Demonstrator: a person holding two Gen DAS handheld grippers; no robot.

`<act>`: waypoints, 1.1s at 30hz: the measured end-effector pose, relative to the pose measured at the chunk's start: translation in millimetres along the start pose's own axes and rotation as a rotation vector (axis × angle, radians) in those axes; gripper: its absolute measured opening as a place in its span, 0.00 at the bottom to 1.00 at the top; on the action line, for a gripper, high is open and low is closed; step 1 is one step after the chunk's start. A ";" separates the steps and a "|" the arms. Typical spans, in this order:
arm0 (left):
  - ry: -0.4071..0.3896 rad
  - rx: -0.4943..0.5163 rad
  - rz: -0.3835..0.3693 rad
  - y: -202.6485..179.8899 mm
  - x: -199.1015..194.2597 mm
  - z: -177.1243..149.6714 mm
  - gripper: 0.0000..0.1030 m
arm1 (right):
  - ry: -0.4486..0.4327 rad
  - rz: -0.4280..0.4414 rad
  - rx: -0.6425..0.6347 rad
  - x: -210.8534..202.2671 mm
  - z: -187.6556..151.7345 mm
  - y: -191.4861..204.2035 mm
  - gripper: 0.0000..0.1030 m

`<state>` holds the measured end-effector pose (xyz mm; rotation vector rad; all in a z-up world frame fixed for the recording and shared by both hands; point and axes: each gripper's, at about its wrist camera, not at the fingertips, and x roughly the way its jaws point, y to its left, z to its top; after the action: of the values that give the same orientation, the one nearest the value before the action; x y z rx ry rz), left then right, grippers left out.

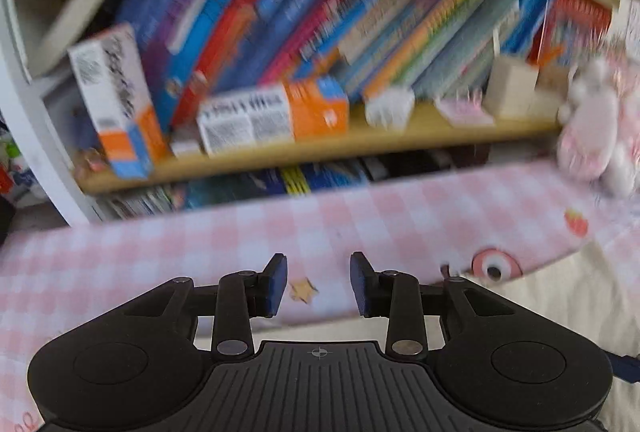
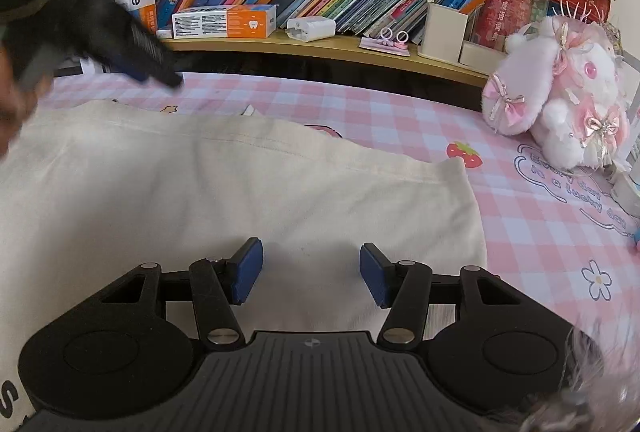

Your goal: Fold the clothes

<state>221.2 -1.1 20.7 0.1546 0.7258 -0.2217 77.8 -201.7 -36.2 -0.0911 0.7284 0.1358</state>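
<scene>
Cream garment (image 2: 224, 192) flat on pink checked cloth (image 2: 520, 232); plush toy (image 2: 560, 104), bookshelf (image 2: 320, 44) beyond. Left gripper (image 1: 318, 284) and right gripper (image 2: 311, 272) parted, empty.

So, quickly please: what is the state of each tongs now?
Left tongs: open, holding nothing.
Right tongs: open over the cream garment, holding nothing.

garment (image 2: 224, 188): matt cream cloth | sheet (image 2: 400, 120): soft checked cloth | shelf (image 2: 320, 46): smooth wood
</scene>
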 end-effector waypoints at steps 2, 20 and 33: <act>0.004 0.034 0.006 1.5 -8.0 -9.1 0.33 | 0.000 0.004 -0.003 0.2 0.2 -0.3 0.50; 0.095 0.050 0.118 46.7 -87.2 -140.3 0.34 | 0.004 0.089 -0.051 1.4 23.2 20.8 0.39; 0.050 -0.251 0.263 124.3 -142.6 -179.3 0.39 | 0.061 0.044 -0.050 26.0 41.0 17.7 0.56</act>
<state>34.6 178.5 -8.0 0.0158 0.7689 0.1249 121.2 -176.5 -23.8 -0.1274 0.7885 0.1936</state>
